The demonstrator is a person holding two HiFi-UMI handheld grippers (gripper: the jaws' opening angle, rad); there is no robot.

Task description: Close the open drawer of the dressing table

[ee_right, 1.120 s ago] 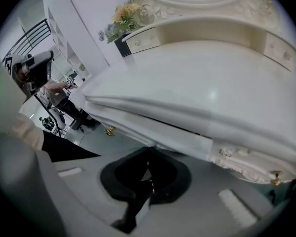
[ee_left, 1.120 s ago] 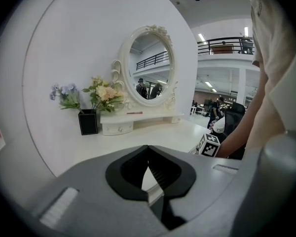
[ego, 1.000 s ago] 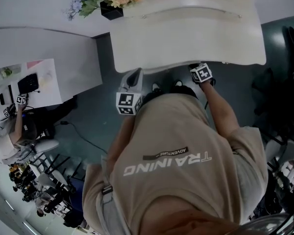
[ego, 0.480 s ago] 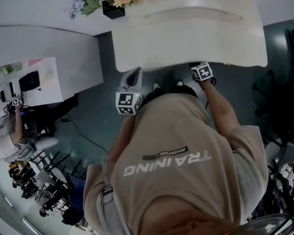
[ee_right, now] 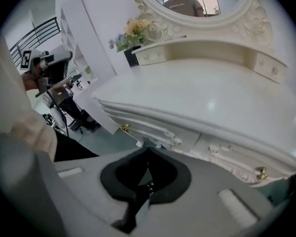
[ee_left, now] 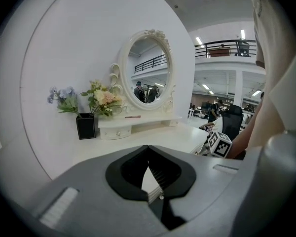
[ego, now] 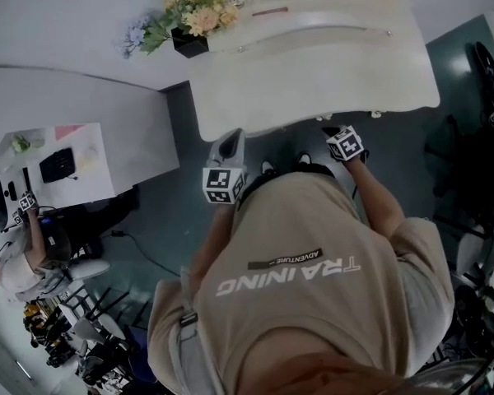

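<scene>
The white dressing table (ego: 313,64) stands ahead of me, its front edge just beyond both grippers. From the right gripper view its front drawers (ee_right: 158,132) with small gold knobs (ee_right: 260,172) look close to flush; I cannot tell whether one stands out. My left gripper (ego: 229,138) is held at the table's left front corner, jaws together, holding nothing. It faces the table top (ee_left: 153,142). My right gripper (ego: 333,130) hangs just in front of the drawer fronts, jaws also together and empty (ee_right: 148,169).
An oval mirror (ee_left: 147,68) and a shelf with small drawers (ee_left: 123,128) sit at the back of the table. A black vase of flowers (ego: 188,16) stands at its back left. A white desk (ego: 74,138) lies to the left, with people and chairs beyond.
The whole view has shifted so that the table sits slightly farther off. Both grippers have drawn back a little from the table's front edge, jaws unchanged.
</scene>
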